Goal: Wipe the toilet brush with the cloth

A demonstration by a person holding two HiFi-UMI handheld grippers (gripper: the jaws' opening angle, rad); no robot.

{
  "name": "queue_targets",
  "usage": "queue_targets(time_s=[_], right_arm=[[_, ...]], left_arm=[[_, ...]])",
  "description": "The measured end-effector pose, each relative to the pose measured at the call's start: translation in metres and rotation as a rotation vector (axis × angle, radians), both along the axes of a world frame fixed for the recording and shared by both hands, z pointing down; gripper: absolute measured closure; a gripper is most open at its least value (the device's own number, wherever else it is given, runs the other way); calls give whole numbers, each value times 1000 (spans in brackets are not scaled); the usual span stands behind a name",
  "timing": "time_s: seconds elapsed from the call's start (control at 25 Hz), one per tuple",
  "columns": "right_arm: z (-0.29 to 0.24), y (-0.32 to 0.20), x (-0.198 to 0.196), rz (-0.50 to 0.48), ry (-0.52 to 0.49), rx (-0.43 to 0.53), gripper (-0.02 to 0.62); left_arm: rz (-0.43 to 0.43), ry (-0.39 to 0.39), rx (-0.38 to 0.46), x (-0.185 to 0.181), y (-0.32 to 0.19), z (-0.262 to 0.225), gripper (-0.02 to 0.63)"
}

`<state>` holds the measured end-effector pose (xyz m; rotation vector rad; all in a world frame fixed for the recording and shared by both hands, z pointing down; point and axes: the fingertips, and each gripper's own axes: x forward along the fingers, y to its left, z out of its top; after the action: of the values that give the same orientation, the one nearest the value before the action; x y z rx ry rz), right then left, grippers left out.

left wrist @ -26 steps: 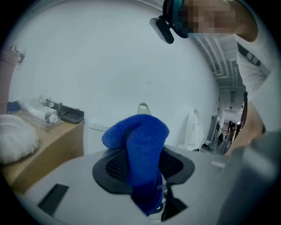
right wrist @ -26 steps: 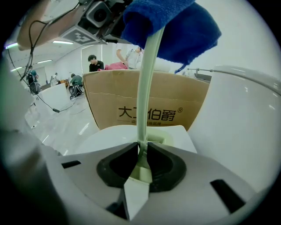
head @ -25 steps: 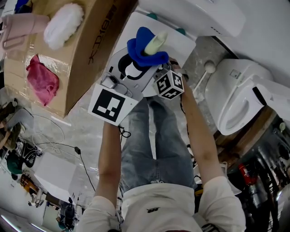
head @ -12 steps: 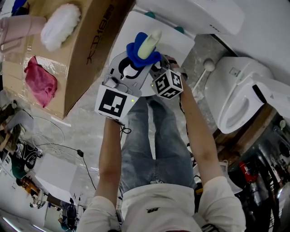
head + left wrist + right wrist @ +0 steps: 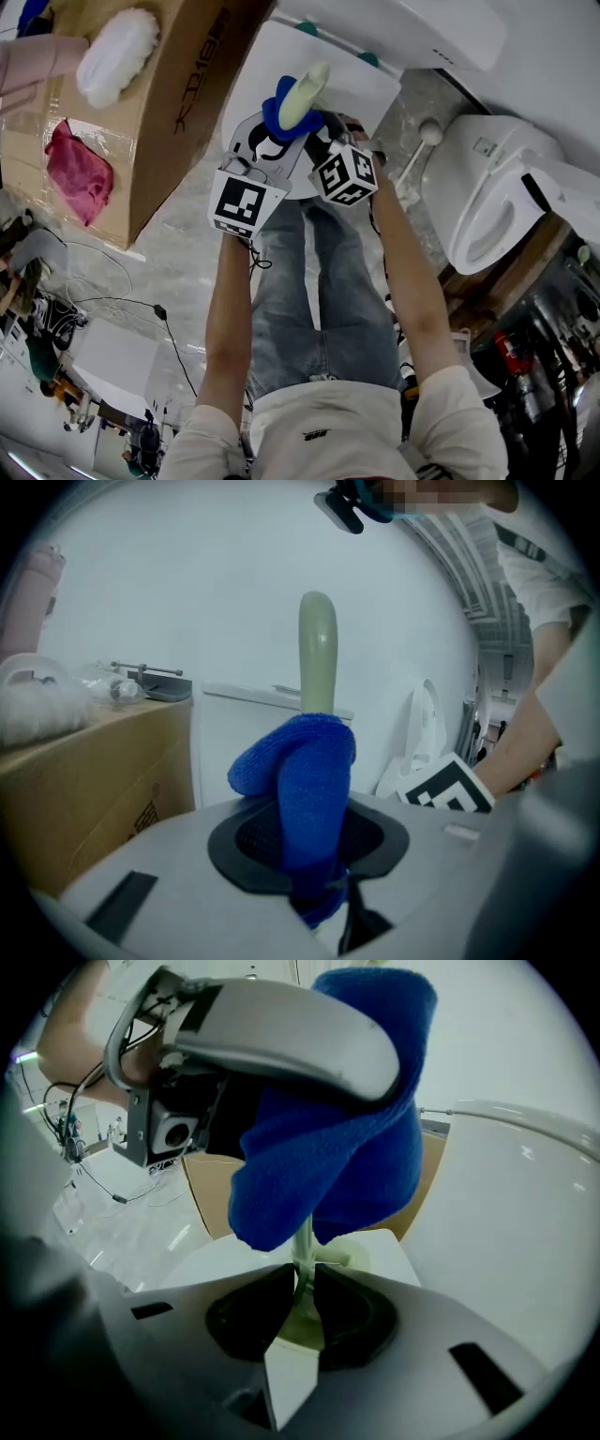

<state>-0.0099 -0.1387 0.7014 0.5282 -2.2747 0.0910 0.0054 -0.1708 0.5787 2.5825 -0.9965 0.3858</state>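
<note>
Right gripper point(image 5: 302, 1283) is clamped on the thin stem of the toilet brush point(image 5: 317, 649), with the brush's pale green end poking up. Left gripper point(image 5: 314, 846) is pinching the blue cloth point(image 5: 302, 771), which is bunched around the brush just below that end. In the head view, the cardboard box point(image 5: 178, 103) sits left of the brush.

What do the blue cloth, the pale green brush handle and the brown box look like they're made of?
Blue cloth: soft microfibre or terry, going by its fuzzy nap and thick rounded folds.
Brush handle: probably plastic, possibly rubber; it looks smooth and matte, with a rounded moulded tip.
Brown box: cardboard, with a dull brown face and printed marks.
</note>
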Motion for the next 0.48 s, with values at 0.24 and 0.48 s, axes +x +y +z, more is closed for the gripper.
queue_targets(time_s=[0.24,0.48], right_arm=[[0,0,1,0,-8,2,532],[1,0,1,1,-11,5,532]], left_arm=[[-1,-28,-54,3,5,39,492],[2,-66,-95,6,8,72,492]])
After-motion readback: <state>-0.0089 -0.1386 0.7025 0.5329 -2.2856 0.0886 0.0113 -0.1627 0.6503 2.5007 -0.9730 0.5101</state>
